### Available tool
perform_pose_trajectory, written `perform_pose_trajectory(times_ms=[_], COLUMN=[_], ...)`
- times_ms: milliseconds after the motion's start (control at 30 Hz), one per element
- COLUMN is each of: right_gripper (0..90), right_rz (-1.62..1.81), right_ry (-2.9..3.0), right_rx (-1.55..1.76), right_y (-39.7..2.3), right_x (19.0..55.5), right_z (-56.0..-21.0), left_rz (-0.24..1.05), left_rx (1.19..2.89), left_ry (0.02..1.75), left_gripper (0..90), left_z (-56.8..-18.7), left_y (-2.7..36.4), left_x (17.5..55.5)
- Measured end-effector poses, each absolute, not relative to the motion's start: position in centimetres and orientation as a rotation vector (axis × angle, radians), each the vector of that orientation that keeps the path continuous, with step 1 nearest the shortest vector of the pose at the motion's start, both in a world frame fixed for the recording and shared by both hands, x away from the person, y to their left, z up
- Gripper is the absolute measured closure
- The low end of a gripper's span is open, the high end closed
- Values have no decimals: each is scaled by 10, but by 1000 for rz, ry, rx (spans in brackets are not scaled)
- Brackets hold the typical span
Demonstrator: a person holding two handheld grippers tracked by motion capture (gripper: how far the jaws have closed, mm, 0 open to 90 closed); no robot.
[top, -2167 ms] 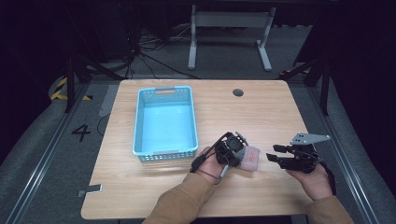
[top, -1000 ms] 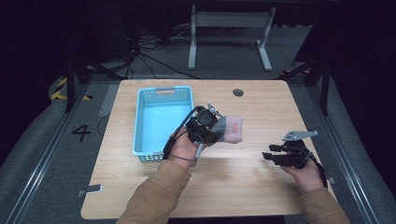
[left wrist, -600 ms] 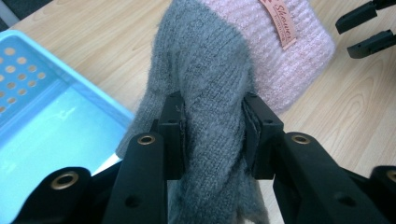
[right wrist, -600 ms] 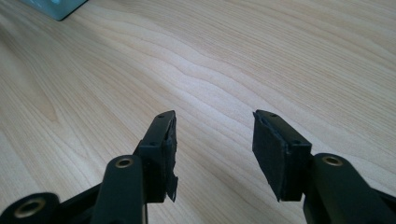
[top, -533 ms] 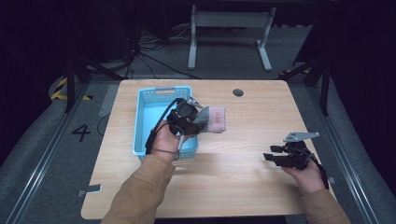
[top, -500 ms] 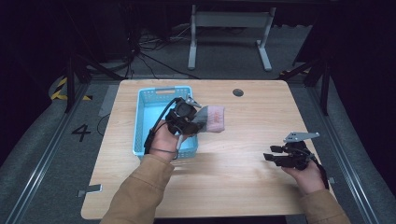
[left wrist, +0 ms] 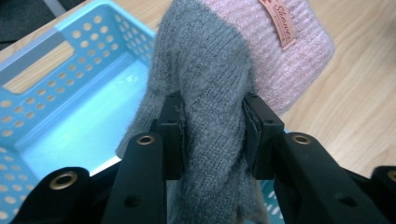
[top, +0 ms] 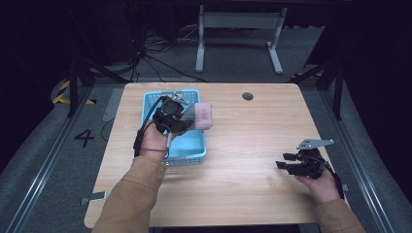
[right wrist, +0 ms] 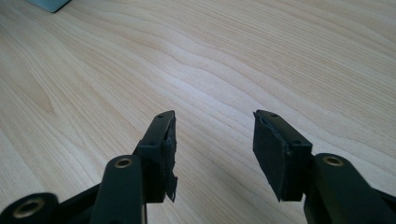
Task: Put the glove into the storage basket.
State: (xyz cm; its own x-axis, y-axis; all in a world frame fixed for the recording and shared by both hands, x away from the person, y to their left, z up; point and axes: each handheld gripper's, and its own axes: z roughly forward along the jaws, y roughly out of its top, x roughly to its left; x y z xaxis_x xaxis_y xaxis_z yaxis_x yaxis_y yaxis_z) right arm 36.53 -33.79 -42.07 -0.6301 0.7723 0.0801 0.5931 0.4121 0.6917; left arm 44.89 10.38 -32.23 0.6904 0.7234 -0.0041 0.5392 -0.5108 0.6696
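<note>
Both black jaws of the left gripper are seen clamped on a knitted garment, grey at the gripped end and pink at the far end. In the left gripper view, the grey knit is pinched between the two pads and bulges above and below them, while the pink ribbed part extends beyond the jaw tips, up and to the right, with a small tan label sewn on it. Behind and to the left of the jaws a light blue perforated basket is seen, lying lower than the garment; to the right of the jaws bare wooden table is seen.

From the high view, the left gripper is held over the basket, and the garment reaches past the jaw tips across the basket's right rim.

Jaws of the right gripper are seen spread apart with nothing between them, only wood grain of the table beneath. In the high view this right gripper is held low over the table, well apart from the basket and garment.
</note>
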Motion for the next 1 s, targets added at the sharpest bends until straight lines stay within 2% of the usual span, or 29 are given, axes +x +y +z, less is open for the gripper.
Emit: perform_pose_trajectory(times_ms=[300,667,1000], right_gripper=[498,497,499], right_rz=[1030,1023,1013], right_ry=[2419,2420,2432], right_rx=[1201,1201,1202], right_y=[-339,-338,-334], right_x=[365,364,361], right_z=[-422,-422,-424], left_rz=[394,348,345], left_rx=[2250,2282,2326], left_ry=[1013,1112,1128], left_gripper=[650,649,639], left_z=[-332,-353,-377], left_y=[118,127,128], left_x=[460,474,483])
